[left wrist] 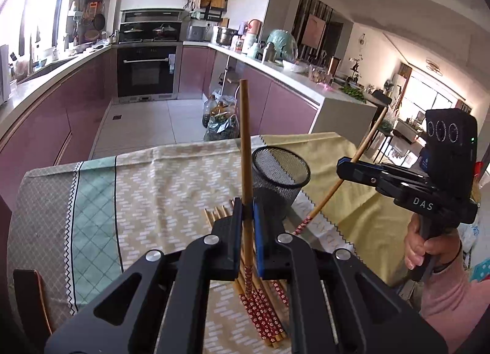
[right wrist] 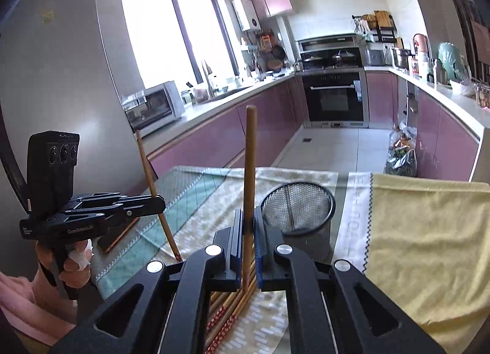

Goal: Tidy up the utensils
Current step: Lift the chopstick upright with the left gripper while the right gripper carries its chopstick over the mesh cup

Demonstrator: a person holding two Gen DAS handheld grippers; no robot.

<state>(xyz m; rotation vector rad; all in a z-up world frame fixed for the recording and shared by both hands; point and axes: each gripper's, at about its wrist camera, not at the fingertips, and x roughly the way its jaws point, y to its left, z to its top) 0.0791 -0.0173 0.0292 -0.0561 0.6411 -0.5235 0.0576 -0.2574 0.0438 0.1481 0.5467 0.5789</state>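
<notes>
My left gripper (left wrist: 247, 211) is shut on a wooden chopstick (left wrist: 245, 139) that stands upright, its red patterned end down. My right gripper (right wrist: 249, 225) is shut on another chopstick (right wrist: 249, 170), also upright. Each gripper shows in the other's view: the right one (left wrist: 346, 167) with its slanted chopstick (left wrist: 352, 164), the left one (right wrist: 159, 201) with its chopstick (right wrist: 150, 179). A black mesh cup (left wrist: 280, 179) (right wrist: 298, 210) stands empty on the table just right of both grippers. Several more chopsticks (left wrist: 263, 308) (right wrist: 226, 308) lie in a pile under the grippers.
The table is covered by a patterned cloth (left wrist: 137, 188) and a yellow cloth (right wrist: 422, 246). A dark flat object (right wrist: 113, 237) lies near the table's left edge. Purple kitchen cabinets, an oven (left wrist: 147, 72) and bags on the floor (left wrist: 220, 118) lie beyond.
</notes>
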